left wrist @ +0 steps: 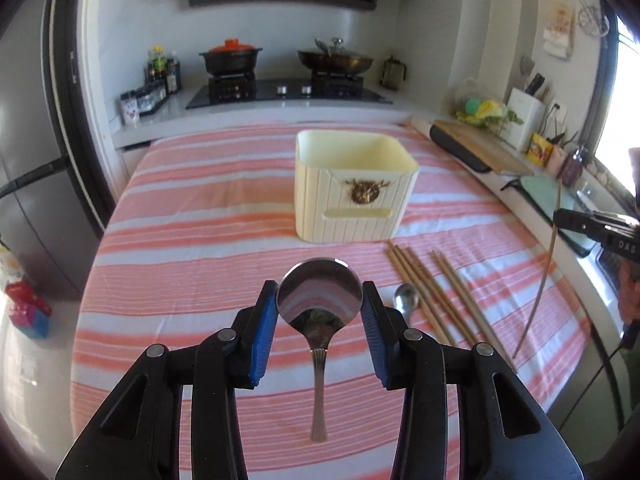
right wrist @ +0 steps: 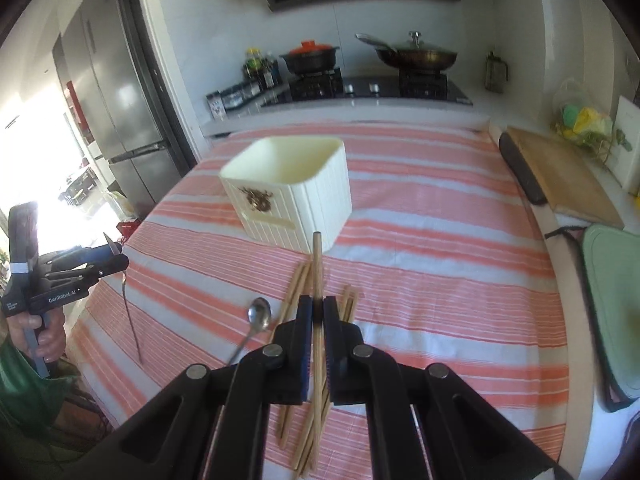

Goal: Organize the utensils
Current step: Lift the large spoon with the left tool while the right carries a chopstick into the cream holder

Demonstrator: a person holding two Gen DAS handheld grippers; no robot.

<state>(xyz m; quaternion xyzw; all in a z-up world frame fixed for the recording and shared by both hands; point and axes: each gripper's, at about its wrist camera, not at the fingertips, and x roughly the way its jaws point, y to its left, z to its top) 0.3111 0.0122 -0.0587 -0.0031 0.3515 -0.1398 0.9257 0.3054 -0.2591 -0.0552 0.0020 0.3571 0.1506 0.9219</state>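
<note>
Centrally on the pink-and-white striped tabletop (left wrist: 192,248) stands a cream ribbed square plastic utensil holder (left wrist: 352,188) with a brass emblem on its front; no utensil shows above its rim, and its floor is hidden from both cameras. Lower, the left claw (left wrist: 320,304) grips a large shiny steel spoon (left wrist: 319,300) by the edges of its bowl, blue pads pressed against both sides, handle hanging toward the cloth. The right claw (right wrist: 316,312) is clenched on a single wooden chopstick (right wrist: 317,272), lifted with its tip toward the holder. Loose wooden chopsticks (left wrist: 432,292) and a small steel spoon (left wrist: 406,300) lie on the cloth just before the holder.
</note>
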